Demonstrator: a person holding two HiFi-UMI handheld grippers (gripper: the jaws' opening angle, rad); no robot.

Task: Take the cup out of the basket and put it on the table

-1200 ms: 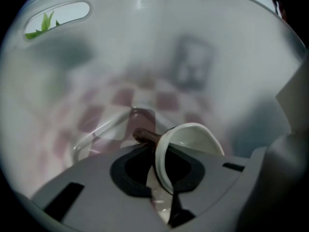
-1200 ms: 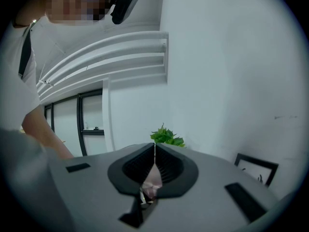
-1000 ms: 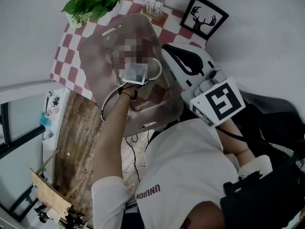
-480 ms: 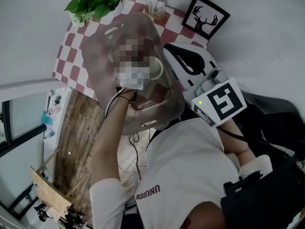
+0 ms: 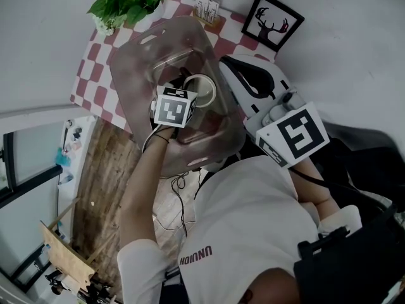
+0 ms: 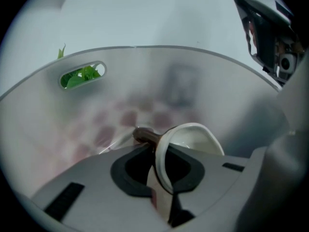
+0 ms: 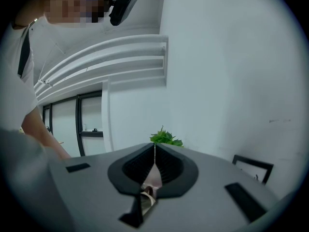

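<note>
head view: the left hand-held gripper (image 5: 188,94) reaches into the translucent basket (image 5: 136,59), which stands on the checkered surface (image 5: 92,75). it meets the white cup (image 5: 202,88) inside the basket.

left gripper view: its jaws are clamped on the cup's rim, with the basket wall all around.

right gripper view: the right hand-held gripper (image 7: 154,146) has its jaws pressed together on nothing, a plant (image 7: 165,137) beyond.

The walls of the basket (image 5: 133,62) ring the cup (image 5: 201,90); only overhead lies open.
</note>
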